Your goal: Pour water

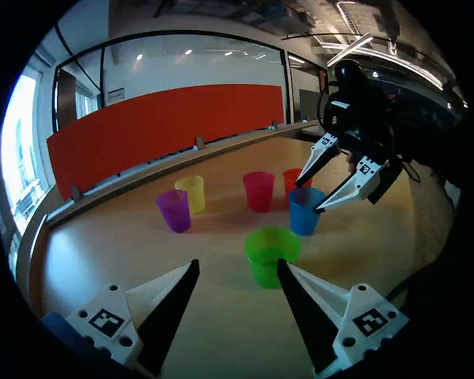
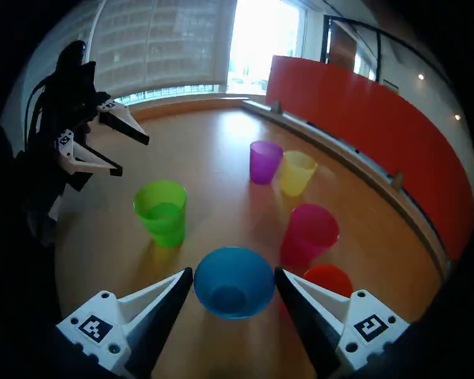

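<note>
The wooden table is stretching wide, with lots of bare wood near the left gripper and off to both sides of the cups. At the far edge a low ledge is running along in front of a red wall panel, and the yellow cup and purple cup are standing nearest to it.

All six cups are standing straight up, mouths pointing at the ceiling. None is tipping.

The left gripper is spreading its fingers wide and gripping nothing. The green cup is sitting just ahead of it, a bit toward one finger, not touching either.

The right gripper is also spreading wide, with the blue cup sitting between its two fingers. They are very close to the rim, but I cannot tell if they are touching it.

The pink cup and red cup are crowding close beside the blue one, so there is little room on that side. The green cup is standing apart, with open wood all around it.
</note>
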### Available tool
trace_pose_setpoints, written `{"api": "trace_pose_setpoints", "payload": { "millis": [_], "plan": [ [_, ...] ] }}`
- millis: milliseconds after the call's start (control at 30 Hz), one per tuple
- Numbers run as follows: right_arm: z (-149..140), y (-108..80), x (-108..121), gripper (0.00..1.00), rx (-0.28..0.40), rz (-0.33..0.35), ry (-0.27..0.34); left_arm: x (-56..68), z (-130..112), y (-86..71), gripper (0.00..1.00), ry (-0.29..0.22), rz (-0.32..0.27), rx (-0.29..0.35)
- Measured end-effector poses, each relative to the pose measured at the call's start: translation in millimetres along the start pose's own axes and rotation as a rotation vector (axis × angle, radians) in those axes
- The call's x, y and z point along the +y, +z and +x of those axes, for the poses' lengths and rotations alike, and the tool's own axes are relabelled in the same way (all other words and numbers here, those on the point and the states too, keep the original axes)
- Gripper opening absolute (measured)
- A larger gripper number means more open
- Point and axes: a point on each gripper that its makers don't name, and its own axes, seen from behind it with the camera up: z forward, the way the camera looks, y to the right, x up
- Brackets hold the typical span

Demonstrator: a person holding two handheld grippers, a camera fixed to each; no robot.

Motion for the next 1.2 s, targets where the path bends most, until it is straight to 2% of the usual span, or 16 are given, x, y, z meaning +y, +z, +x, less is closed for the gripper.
{"api": "trace_pose_setpoints", "payload": {
  "millis": [400,600,767,967,1200],
  "plan": [
    [13,-20.2,-5,1.0,0.057,-0.006,0.011,-11.0,1,-7.3,0.91,-0.021,0.032,0.007],
    [20,-33.1,-4,1.0,0.094,-0.034,0.015,-15.4,5,-11.6,0.91,-0.036,0.044,0.021],
    [22,-45.7,1,1.0,0.127,-0.071,0.04,-23.4,9,-12.6,0.91,-0.049,0.069,0.034],
    [24,-60.5,8,1.0,0.166,-0.124,0.074,-40.1,13,-14.5,0.91,-0.084,0.12,0.056],
    [27,-76.3,28,1.0,0.231,-0.236,0.127,-67.9,15,-20.7,0.91,-0.161,0.211,0.083]
  ]
}}
